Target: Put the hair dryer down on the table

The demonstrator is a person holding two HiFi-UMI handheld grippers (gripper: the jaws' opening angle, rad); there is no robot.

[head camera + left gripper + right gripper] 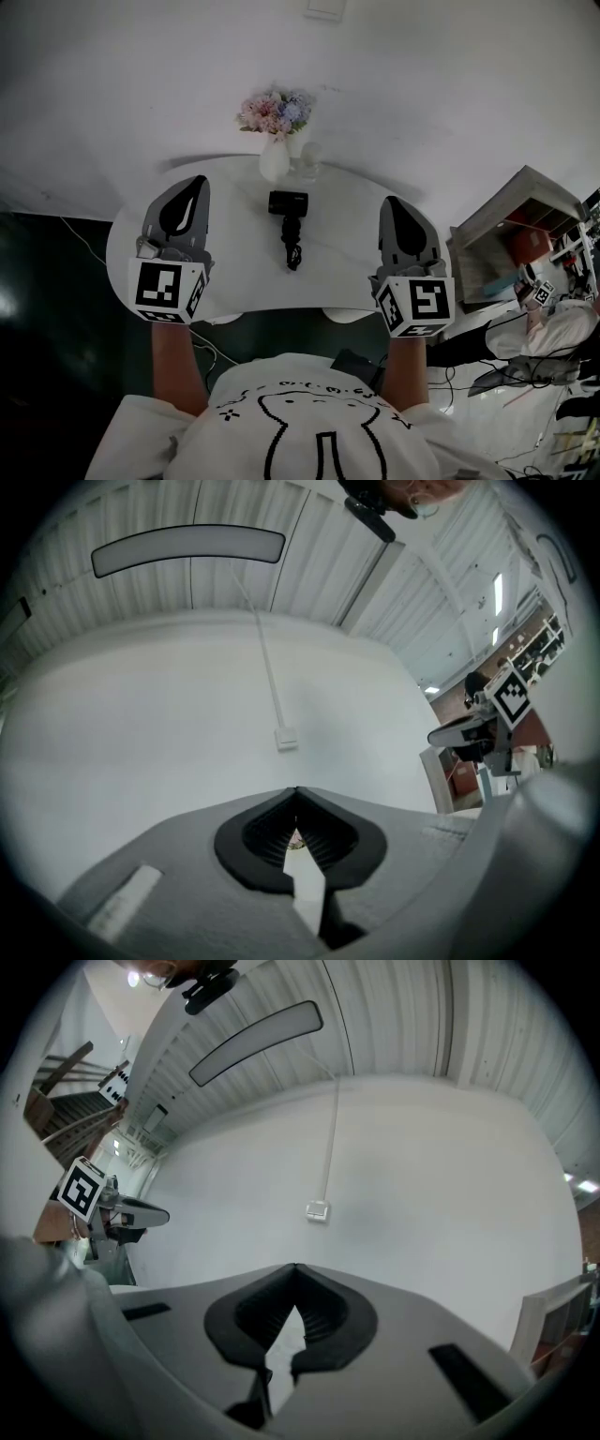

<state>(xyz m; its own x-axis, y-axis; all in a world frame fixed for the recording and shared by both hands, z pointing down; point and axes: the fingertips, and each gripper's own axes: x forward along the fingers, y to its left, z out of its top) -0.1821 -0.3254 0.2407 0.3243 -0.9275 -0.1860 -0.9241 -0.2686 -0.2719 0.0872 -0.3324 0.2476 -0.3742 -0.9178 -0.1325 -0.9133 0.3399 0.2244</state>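
One big white table [234, 253] fills the middle of my head view, and it is the place where the hair dryer has to end up. Next in size are my two tools. I hold the left gripper [192, 187] over the left side of the table and the right gripper [394, 204] over the right side, both pointing away from me. In the left gripper view its jaws are pressed together with nothing between them, and the right gripper view shows the same thing: tips together and empty. A white vase [275, 159] with flowers [275, 111] stands at the far edge. The black hair dryer [291, 230] lies flat on the table top between my two grippers, well apart from both, just in front of the vase. Beside the vase is a small clear thing [309, 161] that looks like a glass. I think the job is done, since the dryer is down and nothing holds it.
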